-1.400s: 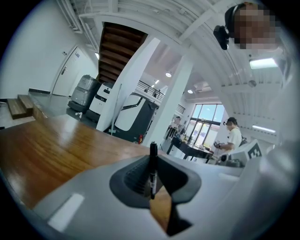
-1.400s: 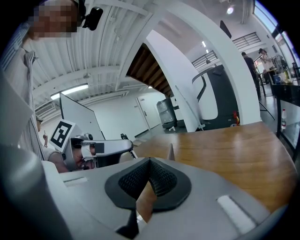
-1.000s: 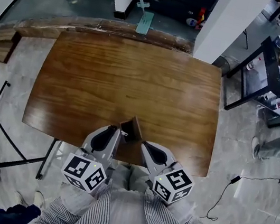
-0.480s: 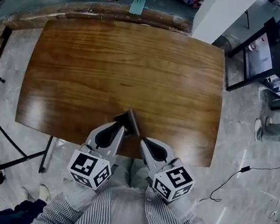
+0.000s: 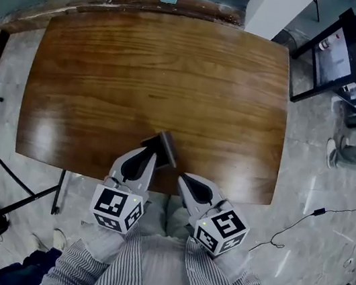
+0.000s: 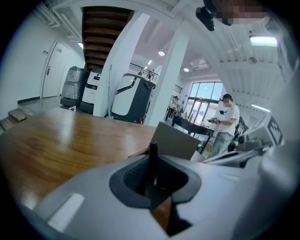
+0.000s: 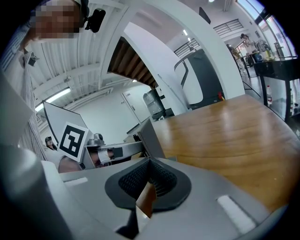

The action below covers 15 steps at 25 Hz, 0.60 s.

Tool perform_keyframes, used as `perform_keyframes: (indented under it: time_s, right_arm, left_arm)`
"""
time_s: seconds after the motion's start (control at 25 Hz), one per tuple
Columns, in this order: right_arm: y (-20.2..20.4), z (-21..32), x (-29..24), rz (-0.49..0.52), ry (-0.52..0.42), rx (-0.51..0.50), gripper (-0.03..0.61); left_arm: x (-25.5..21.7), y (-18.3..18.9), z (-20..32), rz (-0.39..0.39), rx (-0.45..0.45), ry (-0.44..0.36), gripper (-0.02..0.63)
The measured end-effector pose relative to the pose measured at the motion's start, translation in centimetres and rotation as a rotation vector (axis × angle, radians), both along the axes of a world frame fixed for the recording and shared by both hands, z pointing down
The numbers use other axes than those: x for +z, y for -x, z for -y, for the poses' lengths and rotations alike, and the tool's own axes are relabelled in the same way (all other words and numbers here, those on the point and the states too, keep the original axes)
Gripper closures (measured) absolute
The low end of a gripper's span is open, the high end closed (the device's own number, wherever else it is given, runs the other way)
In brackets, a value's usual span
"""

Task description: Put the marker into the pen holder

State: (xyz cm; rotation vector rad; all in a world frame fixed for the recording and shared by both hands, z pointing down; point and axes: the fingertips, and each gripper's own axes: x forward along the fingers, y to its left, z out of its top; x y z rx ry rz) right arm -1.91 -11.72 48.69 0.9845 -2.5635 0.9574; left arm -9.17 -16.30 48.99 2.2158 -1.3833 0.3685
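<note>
1. The marker (image 6: pixel 153 159) stands upright, clamped in the left gripper (image 6: pixel 153 182), just short of the pen holder (image 5: pixel 165 147).
2. The right gripper (image 7: pixel 149 175) is closed on nothing, nearby.
3. Step in hand: delivery. Next, the tip probably needs lining up over the holder's opening.

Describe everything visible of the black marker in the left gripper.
The slim black marker stands upright, clamped between the dark ribbed fingers of the left gripper. Its rounded top pokes above them; its lower end is hidden in the grip. It looks like smooth plastic with a pale glint. The boxy grey-brown pen holder stands beyond; the marker is not in it.
</note>
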Motion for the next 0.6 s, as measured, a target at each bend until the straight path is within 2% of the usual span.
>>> perform_keyframes:
  time_s: [0.16,0.36,0.6]
  right_arm:
    - [-0.1,0.1,0.2,0.003,0.008,0.001,0.583]
    - [0.3,0.1,0.1,0.004,0.007,-0.009,0.581]
    - [0.4,0.3,0.0,0.017,0.015,-0.007,0.581]
  left_arm:
    - [0.1,-0.1,0.4,0.022,0.004,-0.018,0.566]
    - [0.2,0.3,0.7,0.118,0.016,-0.043,0.546]
    - [0.1,1.0,0.7,0.132,-0.015,-0.056,0.549]
